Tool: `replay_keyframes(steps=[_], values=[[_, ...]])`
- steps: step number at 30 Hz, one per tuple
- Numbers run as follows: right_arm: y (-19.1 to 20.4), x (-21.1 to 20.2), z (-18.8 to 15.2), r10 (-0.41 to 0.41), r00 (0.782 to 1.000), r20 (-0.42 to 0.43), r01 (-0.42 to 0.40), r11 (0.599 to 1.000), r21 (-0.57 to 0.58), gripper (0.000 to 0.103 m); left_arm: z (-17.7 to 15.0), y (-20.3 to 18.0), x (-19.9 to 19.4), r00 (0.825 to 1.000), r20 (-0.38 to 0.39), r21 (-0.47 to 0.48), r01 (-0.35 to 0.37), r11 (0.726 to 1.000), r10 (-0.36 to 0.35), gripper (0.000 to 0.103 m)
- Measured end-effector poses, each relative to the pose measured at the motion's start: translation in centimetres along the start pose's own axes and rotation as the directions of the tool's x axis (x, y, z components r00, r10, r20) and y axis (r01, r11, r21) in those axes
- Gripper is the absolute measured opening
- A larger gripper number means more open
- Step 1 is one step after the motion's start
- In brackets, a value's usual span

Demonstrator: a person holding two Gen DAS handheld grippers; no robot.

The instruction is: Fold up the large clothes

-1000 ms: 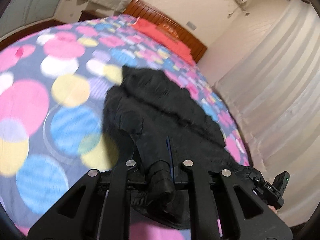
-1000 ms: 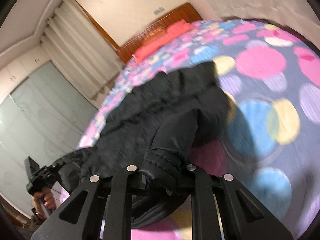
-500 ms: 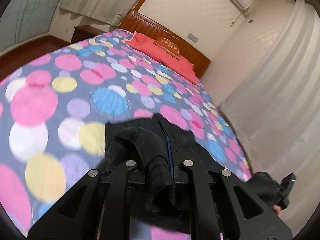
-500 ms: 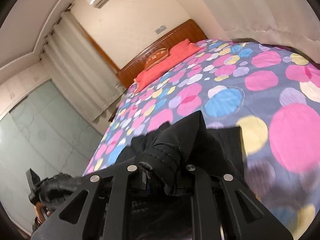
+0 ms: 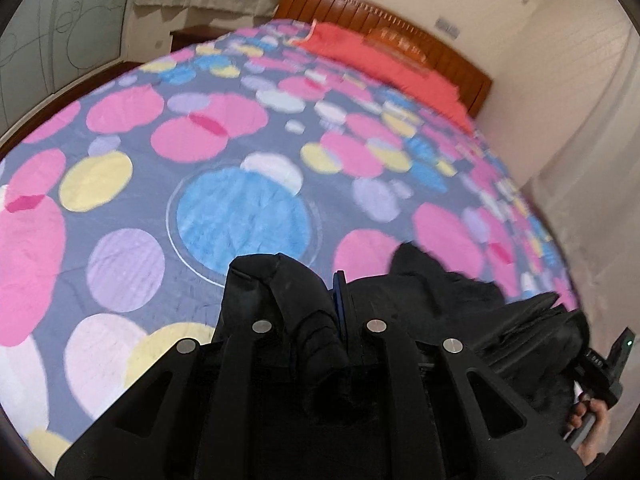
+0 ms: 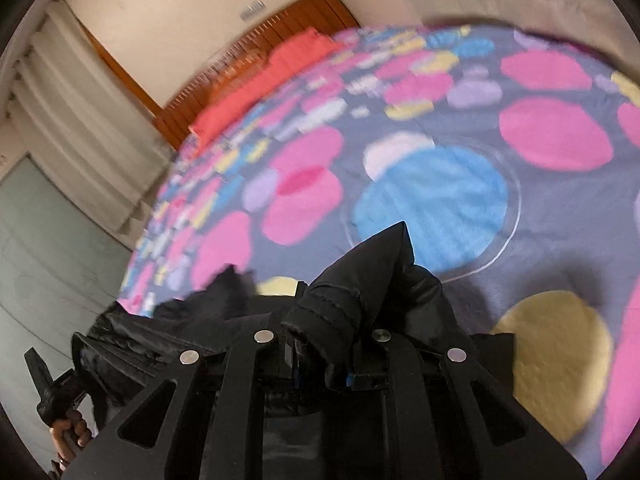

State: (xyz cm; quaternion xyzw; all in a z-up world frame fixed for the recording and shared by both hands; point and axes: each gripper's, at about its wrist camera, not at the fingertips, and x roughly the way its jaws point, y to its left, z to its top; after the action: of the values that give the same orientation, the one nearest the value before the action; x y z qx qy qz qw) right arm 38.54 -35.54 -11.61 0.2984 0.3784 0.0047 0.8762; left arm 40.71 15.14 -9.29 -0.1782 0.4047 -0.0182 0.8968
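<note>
Both grippers carried black jacket (image 5: 432,292) up bed (image 5: 168,184) toward headboard at 12 o'clock; left gripper (image 5: 316,312), right gripper (image 6: 324,332) jaws clamped on jacket; no readable writing

The left gripper (image 5: 320,312) points down over a bed (image 5: 200,128) covered in a spotted quilt of pink, blue, yellow and lilac circles. Its jaws are clamped on a fold of a black jacket (image 5: 296,300), which bunches up between them and spreads off to the right in a dark heap. At the lower right edge, a hand (image 5: 588,428) grips the handle of the right gripper (image 5: 608,364), with more black cloth bundled against it. At the far end of the bed lie red pillows (image 5: 380,56) below a wooden headboard (image 5: 400,36). Pale curtains (image 5: 592,168) hang along the right wall.
</note>
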Motion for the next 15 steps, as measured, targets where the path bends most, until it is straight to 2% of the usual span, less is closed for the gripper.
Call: replay_keyframes(steps=[3, 6, 7, 9, 10, 13, 15], values=[[-0.6, 1.3, -0.3, -0.007, 1.000, -0.026, 0.008, 1.000, 0.017, 0.022, -0.6, -0.2, 2.3, 0.999, -0.023, 0.051, -0.040, 0.998, 0.041, 0.018], [-0.8, 1.3, -0.2, 0.014, 0.999, -0.045, -0.013, 0.999, 0.031, 0.030, -0.9, -0.4, 3.0, 0.999, -0.039, 0.084, -0.030, 0.996, 0.034, 0.024], [-0.7, 1.2, 0.0, 0.018, 0.999, -0.048, -0.017, 0.999, 0.035, 0.031, -0.8, -0.2, 2.8, 0.999, -0.042, 0.079, -0.010, 0.997, 0.013, 0.026], [-0.6, 0.5, 0.1, 0.027, 0.998, -0.053, -0.024, 0.999, 0.041, 0.035, -0.5, 0.2, 2.2, 0.998, -0.048, 0.057, 0.047, 0.997, -0.044, 0.043], [-0.6, 0.0, 0.2, 0.039, 0.998, -0.050, -0.037, 0.998, 0.049, 0.039, -0.3, 0.4, 1.7, 0.997, -0.045, 0.046, 0.070, 0.996, -0.068, 0.048], [-0.4, -1.8, 0.8, 0.073, 0.997, -0.011, -0.072, 0.995, 0.074, 0.053, 0.5, 0.9, -0.6, 0.991, -0.005, -0.011, 0.134, 0.991, -0.135, 0.059], [0.1, -3.4, 0.9, 0.059, 0.998, 0.039, -0.062, 0.996, 0.068, 0.068, 0.9, 1.1, -2.3, 0.989, 0.022, -0.044, 0.150, 0.988, -0.149, 0.064]])
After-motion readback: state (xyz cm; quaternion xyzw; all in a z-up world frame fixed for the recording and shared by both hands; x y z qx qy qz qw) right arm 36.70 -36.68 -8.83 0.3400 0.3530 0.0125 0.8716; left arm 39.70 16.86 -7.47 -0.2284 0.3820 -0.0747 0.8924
